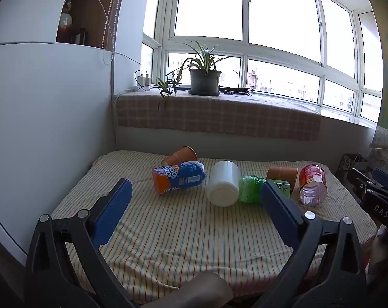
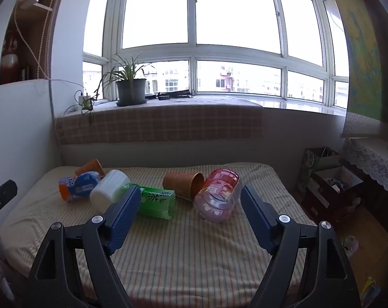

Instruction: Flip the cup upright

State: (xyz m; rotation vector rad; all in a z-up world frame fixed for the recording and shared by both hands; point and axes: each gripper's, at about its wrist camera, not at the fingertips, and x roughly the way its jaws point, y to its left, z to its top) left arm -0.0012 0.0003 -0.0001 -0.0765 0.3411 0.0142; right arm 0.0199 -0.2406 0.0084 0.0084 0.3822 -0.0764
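Brown paper cup (image 2: 183, 184) lies on its side mid-bed, touching the pink bottle (image 2: 218, 195). Right gripper (image 2: 190, 200) and left gripper (image 1: 194, 200): fingers spread, empty. Approach cup w/ right, grip sidewall, rotate upright.

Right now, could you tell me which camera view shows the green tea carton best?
The right wrist view: the green tea carton lies on its side there with its printed face showing, only its left end behind a finger. In the left wrist view, the carton is mostly hidden behind a finger.
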